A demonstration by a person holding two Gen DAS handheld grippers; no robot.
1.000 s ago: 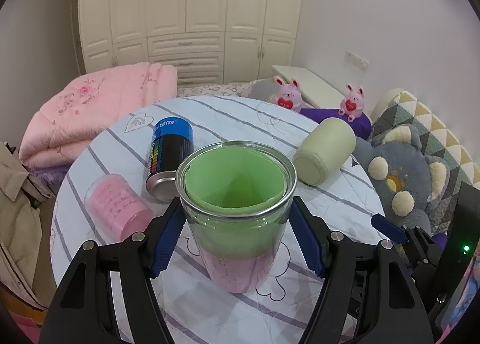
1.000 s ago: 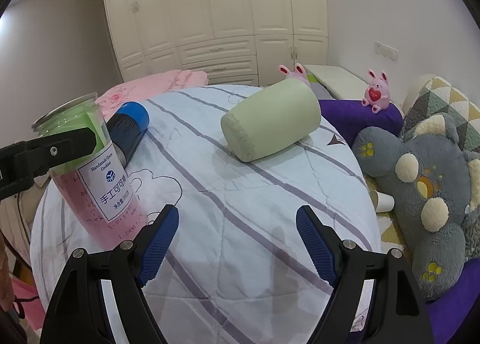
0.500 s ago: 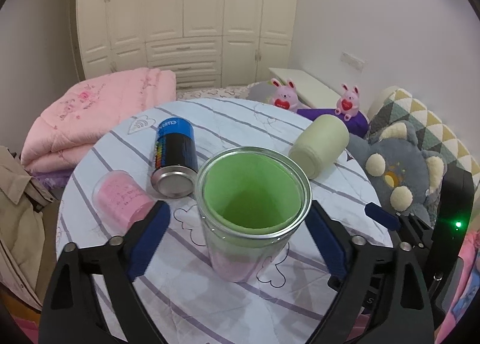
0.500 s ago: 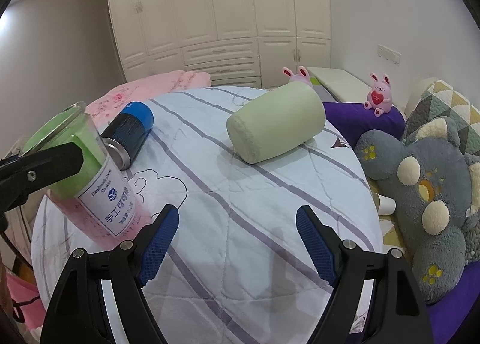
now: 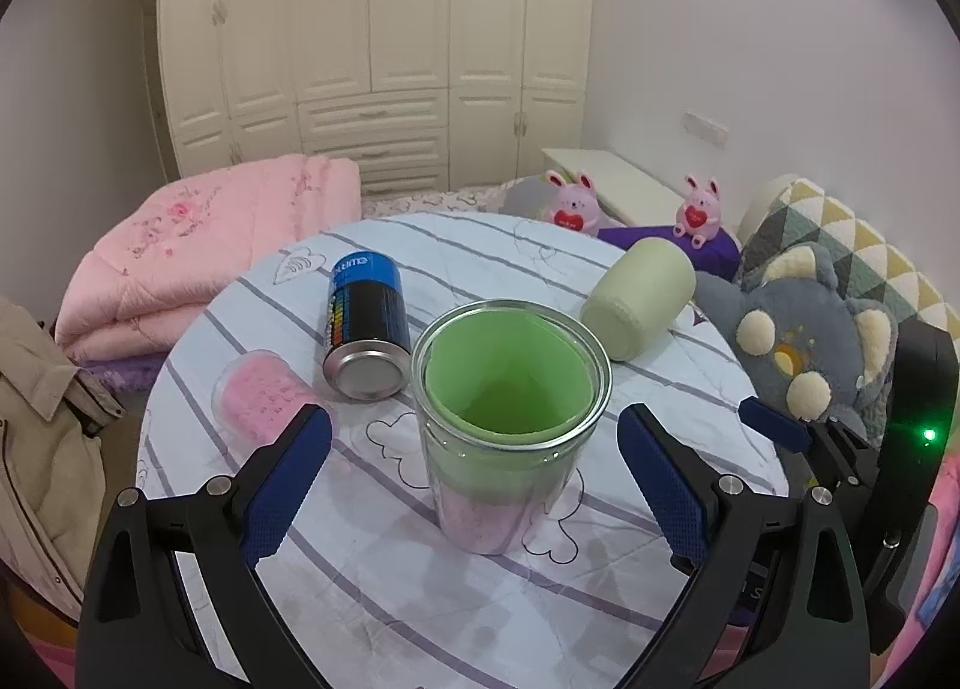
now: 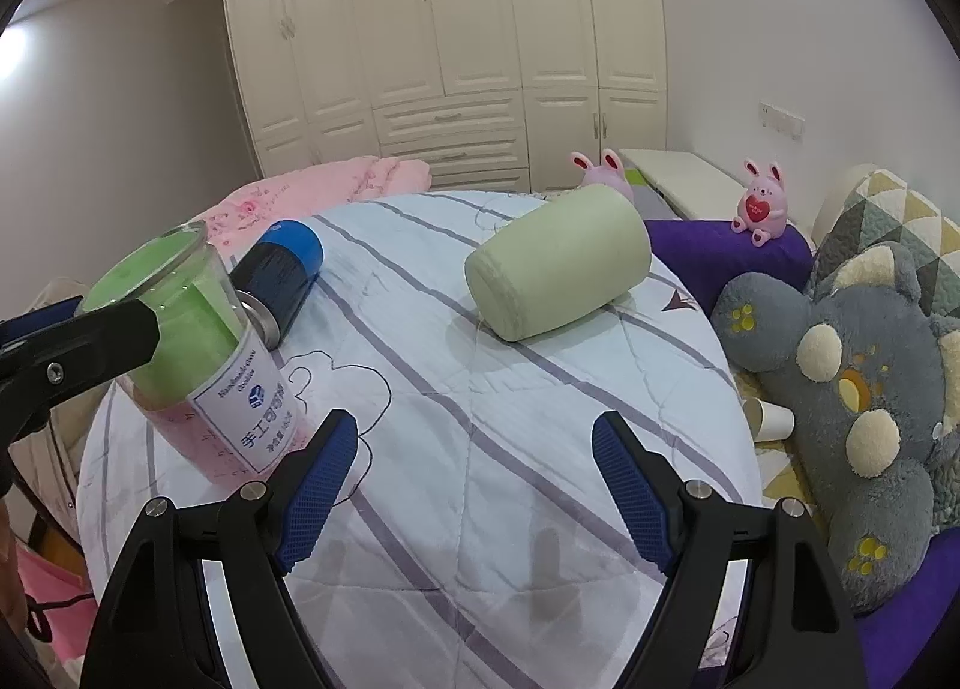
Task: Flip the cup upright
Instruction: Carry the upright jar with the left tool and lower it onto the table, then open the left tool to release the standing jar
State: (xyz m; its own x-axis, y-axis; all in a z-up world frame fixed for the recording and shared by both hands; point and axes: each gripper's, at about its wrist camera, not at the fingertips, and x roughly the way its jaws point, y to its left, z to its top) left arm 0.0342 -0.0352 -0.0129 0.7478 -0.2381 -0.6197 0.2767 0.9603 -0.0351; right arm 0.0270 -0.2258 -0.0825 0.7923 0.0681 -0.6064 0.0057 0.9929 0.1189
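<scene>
A clear cup (image 5: 507, 425) with green and pink lining stands upright on the round striped table (image 5: 456, 587). It also shows in the right wrist view (image 6: 204, 353), at the left, with a white label. My left gripper (image 5: 474, 479) is open, its blue pads apart on either side of the cup and not touching it. My right gripper (image 6: 474, 485) is open and empty over the table's near side, to the right of the cup.
A pale green cup (image 5: 639, 299) lies on its side at the back right; it also shows in the right wrist view (image 6: 558, 272). A blue-black can (image 5: 366, 323) and a pink cup (image 5: 264, 404) lie at the left. Plush toys (image 6: 840, 365) sit to the right.
My left gripper has opened and let go of the clear cup, which now stands on the table. The left gripper has drawn back and up. The right gripper has hardly moved.
</scene>
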